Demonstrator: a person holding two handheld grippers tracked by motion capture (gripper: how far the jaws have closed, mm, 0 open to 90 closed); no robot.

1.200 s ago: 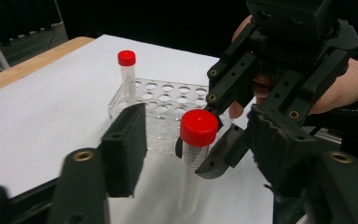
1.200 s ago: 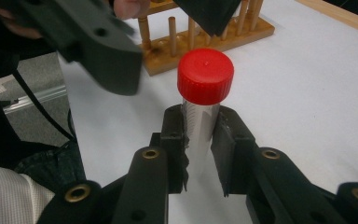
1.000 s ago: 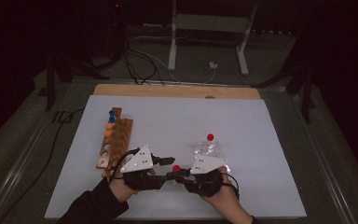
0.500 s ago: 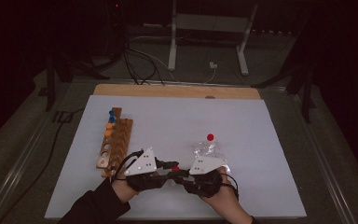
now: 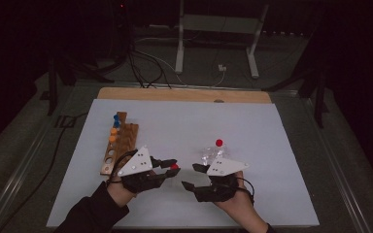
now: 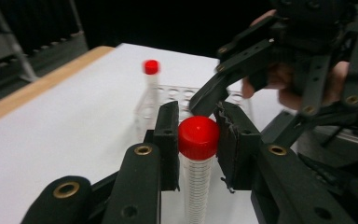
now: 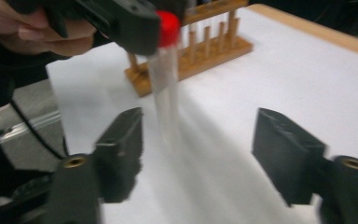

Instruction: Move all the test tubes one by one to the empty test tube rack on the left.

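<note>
Left gripper (image 6: 196, 140) has its 2 jaws shut tight on the red cap (image 6: 198, 137) of a clear tube (image 6: 195, 191). In the high view this gripper (image 5: 171, 166) sits low on the white table (image 5: 272, 141), near 7 o'clock, and the tube's body is hidden under it, so just a red dot shows. In the right gripper view the tube (image 7: 164, 88) hangs with its cap up and its long side running up and down, leaning a little. Its lower end is blurry and hard to make out.

Right gripper (image 7: 200, 140) has its jaws wide apart with nothing between them. In the high view it (image 5: 192, 176) sits near 5 o'clock, just beside the left one.

A second tube (image 6: 150, 88) with a red cap stands upright in a clear rack (image 6: 186, 95), blurry. A wooden rack (image 5: 119, 145) lies toward 9 o'clock, holding blue and orange caps (image 5: 114, 127).
</note>
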